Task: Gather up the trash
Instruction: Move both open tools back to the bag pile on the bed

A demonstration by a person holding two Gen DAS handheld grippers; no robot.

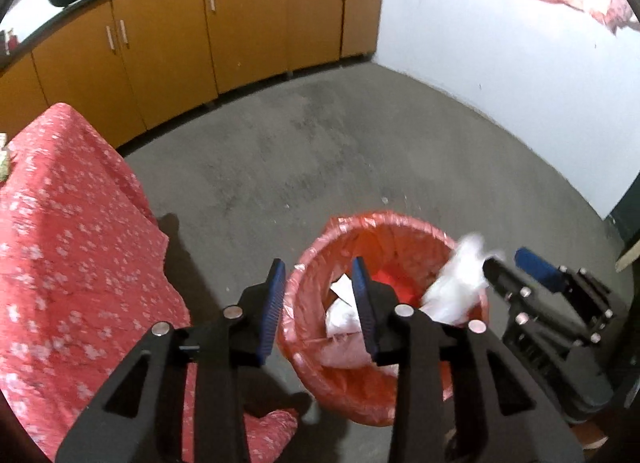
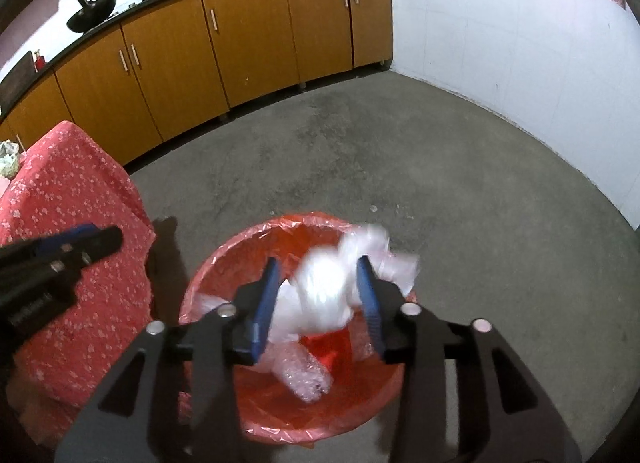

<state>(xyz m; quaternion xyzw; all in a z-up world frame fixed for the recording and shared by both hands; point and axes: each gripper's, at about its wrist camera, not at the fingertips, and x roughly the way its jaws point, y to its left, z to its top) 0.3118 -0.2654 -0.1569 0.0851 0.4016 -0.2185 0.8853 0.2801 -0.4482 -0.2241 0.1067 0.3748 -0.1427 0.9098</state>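
Right jaws: I see my right gripper [image 2: 318, 283] spread over the bin, a blurred wad of white plastic [image 2: 328, 287] between its blue pads; whether the pads press on it I cannot tell.
Left jaws: my left gripper [image 1: 320, 299] stands parted with nothing between the pads, its right pad over the bin's near rim, its left pad over bare floor.
Trash: the white plastic hangs above the bin's mouth; more crumpled plastic and a bubble-wrap piece [image 2: 304, 375] lie inside.
Bin: a round bin [image 2: 360, 395] lined with a red bag stands on the floor, just beside the covered table.
Table: to my left, under a red flowered cloth [image 1: 60, 243].
Floor: grey concrete [image 1: 320, 143], with small scraps beyond the bin.
Background: orange cabinets [image 2: 240, 43] under a dark counter carrying two black woks [image 2: 91, 17]; a white wall to the right.
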